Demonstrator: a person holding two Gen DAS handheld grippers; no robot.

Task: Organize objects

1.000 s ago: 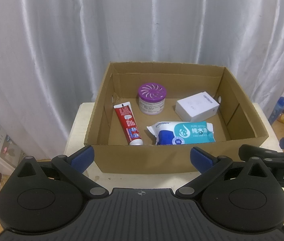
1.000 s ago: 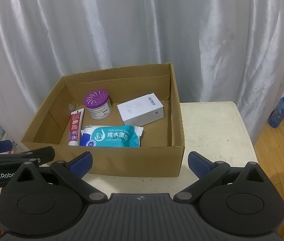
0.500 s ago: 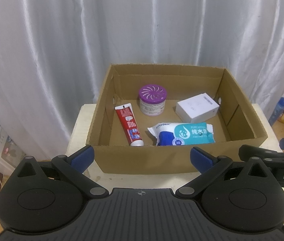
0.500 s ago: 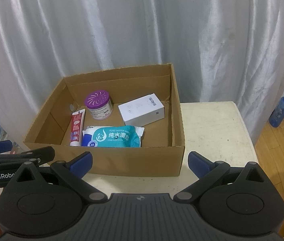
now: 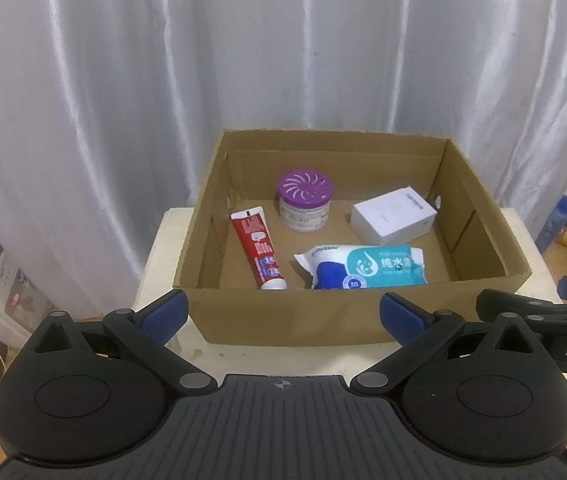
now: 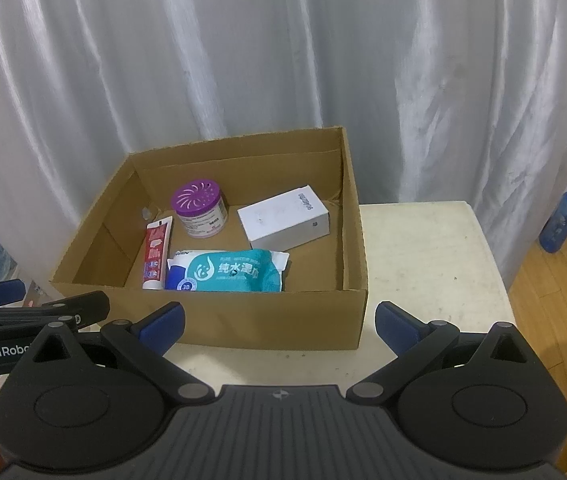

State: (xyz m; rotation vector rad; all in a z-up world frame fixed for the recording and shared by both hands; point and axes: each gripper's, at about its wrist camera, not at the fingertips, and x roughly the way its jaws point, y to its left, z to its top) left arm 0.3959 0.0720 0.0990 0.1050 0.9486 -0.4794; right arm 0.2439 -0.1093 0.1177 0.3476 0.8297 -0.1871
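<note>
Left wrist view: the box (image 5: pixel 283 320) stood on a cream table (image 5: pixel 163 240), before a white curtain (image 5: pixel 123 80).
Box contents: tube (image 5: pixel 259 252) at left, purple-lidded jar (image 5: pixel 305 200) behind it, white carton (image 5: pixel 393 220) at right, wipes (image 5: pixel 363 266) in front.
Left gripper (image 5: pixel 281 312): fingers spread wide, nothing between them, short of the box's near wall.
Right gripper (image 6: pixel 277 322): likewise spread and holding nothing, near the box's front corner.
Table: bare top to the right of the box (image 6: pixel 423 248), faintly speckled.
Room: wooden floor (image 6: pixel 555 300) at right, a blue bottle (image 6: pixel 563 220) standing on it by the curtain (image 6: pixel 403 60).
</note>
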